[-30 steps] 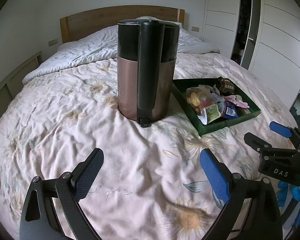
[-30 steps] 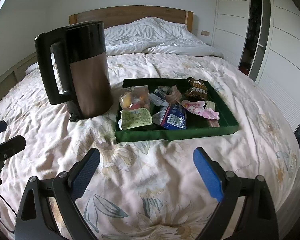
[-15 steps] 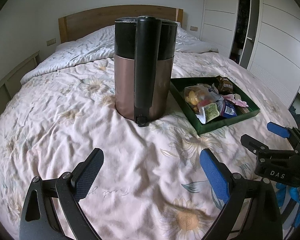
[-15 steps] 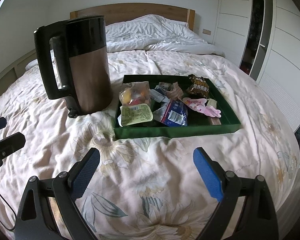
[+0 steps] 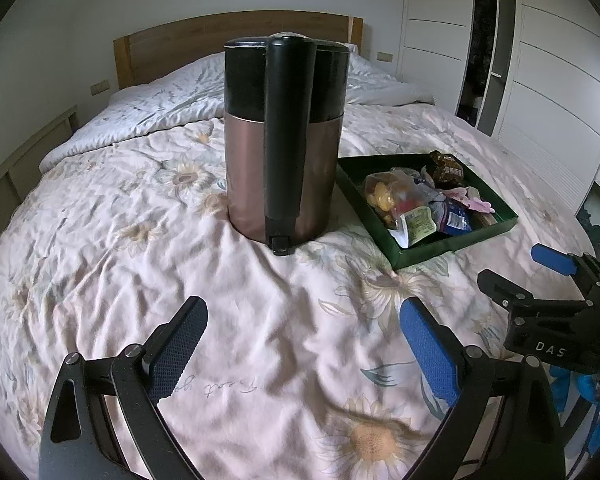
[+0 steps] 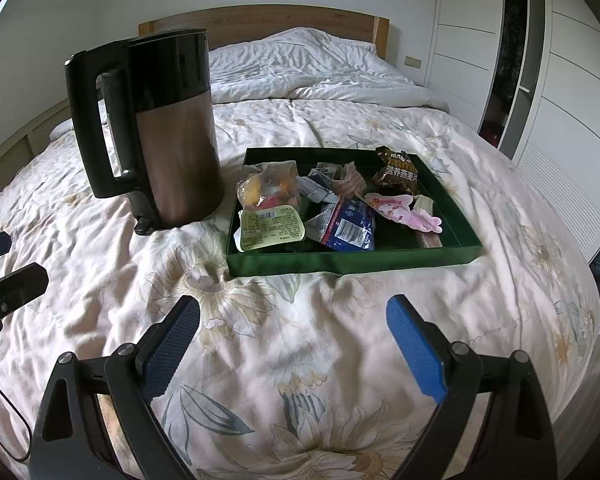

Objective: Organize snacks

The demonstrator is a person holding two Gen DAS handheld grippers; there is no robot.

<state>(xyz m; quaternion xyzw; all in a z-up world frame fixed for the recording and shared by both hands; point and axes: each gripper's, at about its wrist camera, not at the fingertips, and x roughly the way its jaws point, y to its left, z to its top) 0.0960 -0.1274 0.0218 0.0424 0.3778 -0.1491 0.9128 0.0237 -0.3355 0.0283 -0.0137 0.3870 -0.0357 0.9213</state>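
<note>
Both the left gripper [image 5: 302, 326] and the right gripper [image 6: 294, 326] hang over the flowery bed [image 6: 260, 344], jaws spread wide (holding nothing). Farther off, a flat green tray [image 6: 352, 258] holds the snack packets [image 6: 342, 226], just beside a tall brown-and-black kettle [image 6: 172, 136].

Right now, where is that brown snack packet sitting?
In the right wrist view, the brown snack packet lies in the far right corner of the green tray on the bed, just behind the pink wrapper.

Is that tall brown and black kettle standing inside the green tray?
No, the tall brown and black kettle stands on the bedspread beside the green tray.
</note>
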